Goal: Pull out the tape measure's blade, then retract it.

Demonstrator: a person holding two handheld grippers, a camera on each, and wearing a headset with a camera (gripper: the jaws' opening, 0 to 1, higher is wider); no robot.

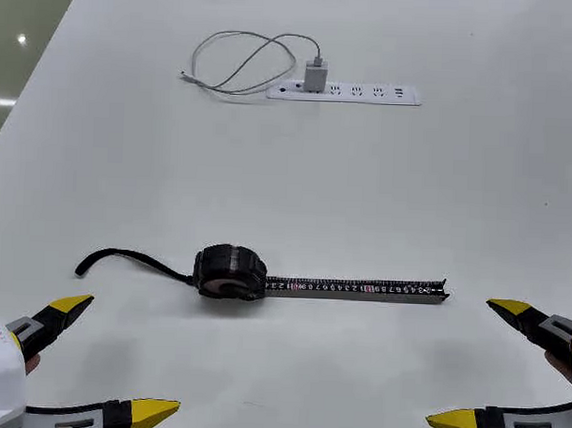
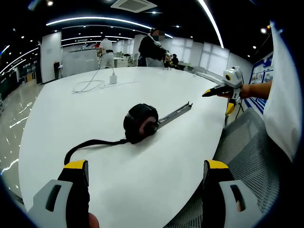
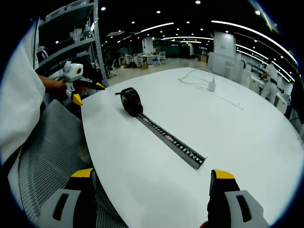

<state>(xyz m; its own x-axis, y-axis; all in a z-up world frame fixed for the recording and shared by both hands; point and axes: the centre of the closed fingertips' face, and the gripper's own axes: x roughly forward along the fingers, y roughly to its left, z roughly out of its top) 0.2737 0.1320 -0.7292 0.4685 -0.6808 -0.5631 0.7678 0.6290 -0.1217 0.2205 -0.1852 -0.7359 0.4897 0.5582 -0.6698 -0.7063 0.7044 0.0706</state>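
A white worktop (image 1: 409,199) seen from above, with a hand-held tool at each near corner of the picture. At the near left edge, the left claw (image 1: 131,354) hovers with its two yellow-tipped jaws spread wide apart, gripping nothing. Just beyond it, a black wrist strap (image 1: 125,259) curls across the surface and joins the left side of a black tape measure (image 1: 229,272), which lies on its side on the worktop, close to the near edge and roughly midway along it. From the right side of the tape measure, the blade (image 1: 359,289) is pulled out and lies flat, dark with pale numbers, running straight toward the right and ending in a small hook. Near that hook end but clear of it, at the near right edge, the right claw (image 1: 459,361) also hovers with its yellow-tipped jaws spread wide, empty. Toward the far edge, well apart from the tape measure, a grey cable (image 1: 240,62) loops on the left and runs to a white charger (image 1: 315,76) plugged into the left end of a white power strip (image 1: 365,93).
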